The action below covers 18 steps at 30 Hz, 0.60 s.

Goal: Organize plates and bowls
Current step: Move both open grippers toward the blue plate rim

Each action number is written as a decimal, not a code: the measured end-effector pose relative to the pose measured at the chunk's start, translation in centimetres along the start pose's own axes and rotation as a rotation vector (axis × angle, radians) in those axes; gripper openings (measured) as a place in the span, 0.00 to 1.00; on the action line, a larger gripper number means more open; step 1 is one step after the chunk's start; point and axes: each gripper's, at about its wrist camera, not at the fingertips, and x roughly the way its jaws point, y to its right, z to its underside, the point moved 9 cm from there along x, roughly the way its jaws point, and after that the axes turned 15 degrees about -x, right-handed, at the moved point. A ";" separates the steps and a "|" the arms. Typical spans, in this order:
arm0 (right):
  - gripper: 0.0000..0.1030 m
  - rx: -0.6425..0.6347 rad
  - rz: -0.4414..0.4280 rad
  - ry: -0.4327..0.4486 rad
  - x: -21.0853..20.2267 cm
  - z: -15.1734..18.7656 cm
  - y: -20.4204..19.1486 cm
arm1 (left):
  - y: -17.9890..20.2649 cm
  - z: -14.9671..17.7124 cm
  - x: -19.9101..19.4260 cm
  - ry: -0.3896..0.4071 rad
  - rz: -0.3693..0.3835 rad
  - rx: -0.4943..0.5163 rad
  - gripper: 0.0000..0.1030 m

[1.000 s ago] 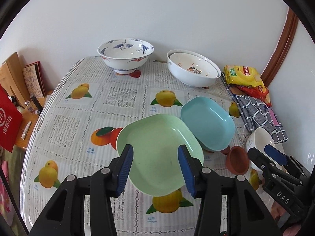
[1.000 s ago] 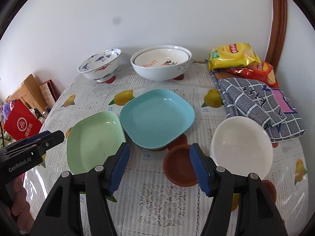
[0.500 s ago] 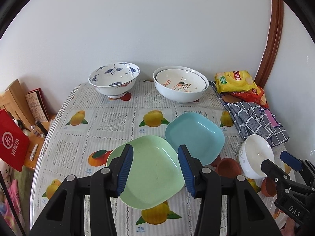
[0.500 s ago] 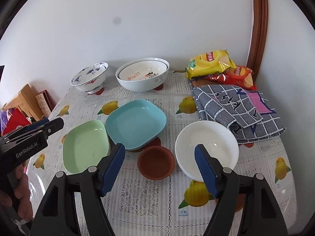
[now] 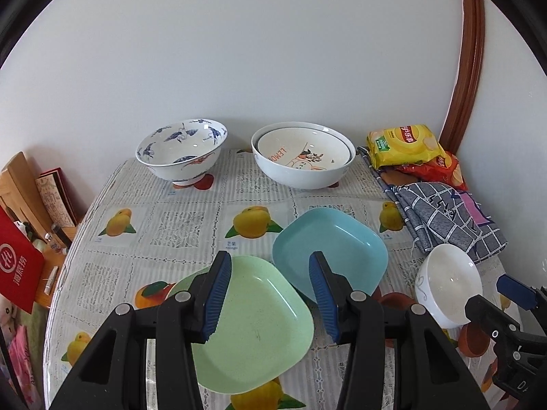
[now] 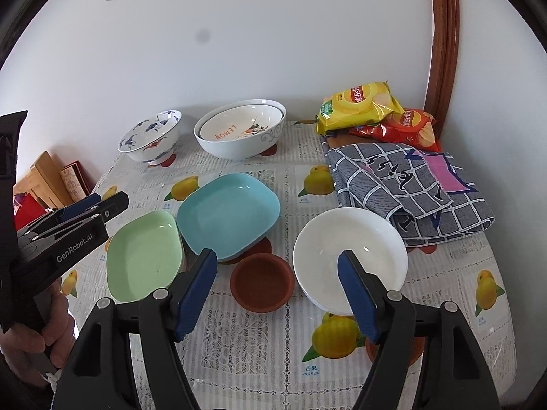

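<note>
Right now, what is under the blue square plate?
The blue square plate sits tilted, its near edge propped on something dark reddish; the plate hides what. Its left edge overlaps the green square plate.

**Crowded right side, open left**

Bare table (image 5: 143,239) runs along the left edge. Dishes crowd the near middle: green plate (image 5: 259,328), blue plate (image 5: 335,246), brown dish (image 6: 261,282), white bowl (image 6: 348,253). Cloth (image 6: 410,184) covers the right edge.

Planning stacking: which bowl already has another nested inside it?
The large white bowl at the back, holding the LEMON-lettered bowl; the blue-patterned bowl and plain white bowl hold nothing.
</note>
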 end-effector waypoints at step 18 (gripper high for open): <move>0.70 -0.004 -0.016 0.020 4.5 -2.8 1.4 | 0.9 -1.4 5.9 -0.008 -0.019 -0.014 0.44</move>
